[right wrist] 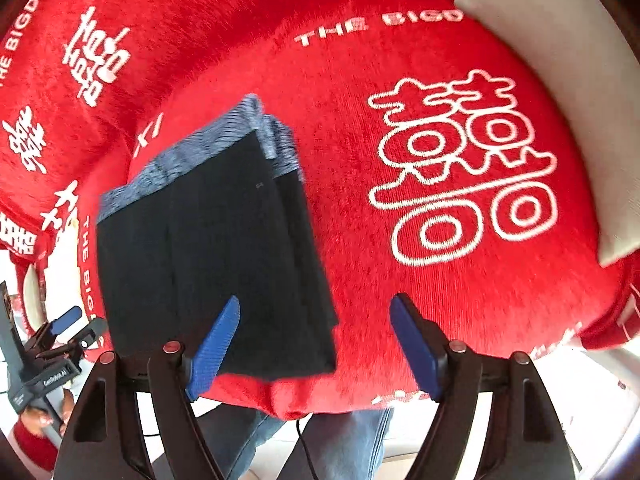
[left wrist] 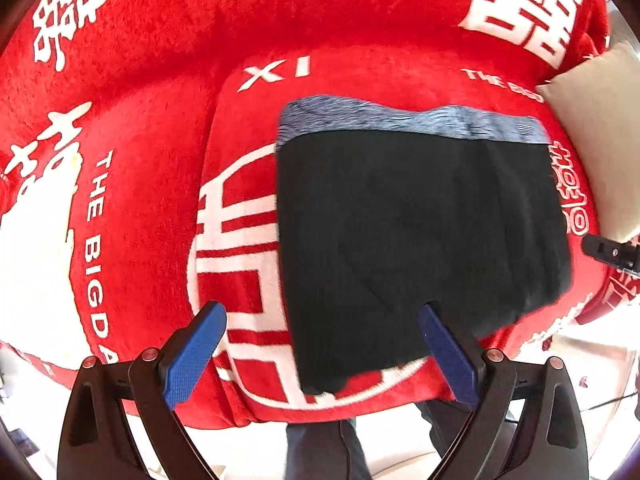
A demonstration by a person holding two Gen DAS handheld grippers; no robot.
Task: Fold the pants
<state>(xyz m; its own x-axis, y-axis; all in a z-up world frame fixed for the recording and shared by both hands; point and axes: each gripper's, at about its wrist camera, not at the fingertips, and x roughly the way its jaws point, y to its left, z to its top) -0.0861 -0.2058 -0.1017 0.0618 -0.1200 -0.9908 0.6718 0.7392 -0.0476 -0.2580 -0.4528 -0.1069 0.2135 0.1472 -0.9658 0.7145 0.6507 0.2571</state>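
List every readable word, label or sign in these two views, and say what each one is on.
"XI": red plush blanket, behind the folded dark pants with grey waistband.
"THE BIGDA", cut off: same blanket, curving at left.
"THE BIGD", blurred: blanket, right wrist view.
White double-happiness characters: printed across the blanket.
Small label on the left gripper: too small to read.
Pants: no text.

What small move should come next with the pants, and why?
Probably draw both grippers back. The pants already lie as a compact folded rectangle on the red blanket, and the left gripper and right gripper are open and hold nothing.
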